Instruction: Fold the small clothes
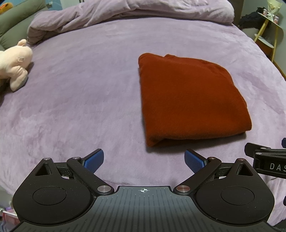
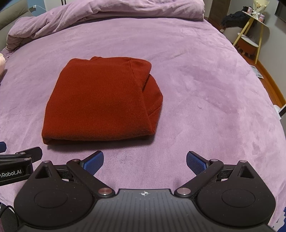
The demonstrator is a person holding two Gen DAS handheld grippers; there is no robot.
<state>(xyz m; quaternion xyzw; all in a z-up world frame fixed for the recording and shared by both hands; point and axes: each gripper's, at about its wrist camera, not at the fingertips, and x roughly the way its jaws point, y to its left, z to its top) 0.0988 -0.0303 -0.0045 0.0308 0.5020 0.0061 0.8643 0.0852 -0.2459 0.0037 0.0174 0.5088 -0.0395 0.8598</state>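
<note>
One plush toy [image 1: 15, 64], left view only

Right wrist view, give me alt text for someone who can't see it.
A folded red sweater lies on a purple bedspread. Just short of it, the right gripper is open and empty, blue fingers spread. A rumpled duvet lies at the far end.

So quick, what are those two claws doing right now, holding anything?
Left claw: open, holding nothing, just short of the folded red sweater.
Right claw: open, holding nothing.
</note>
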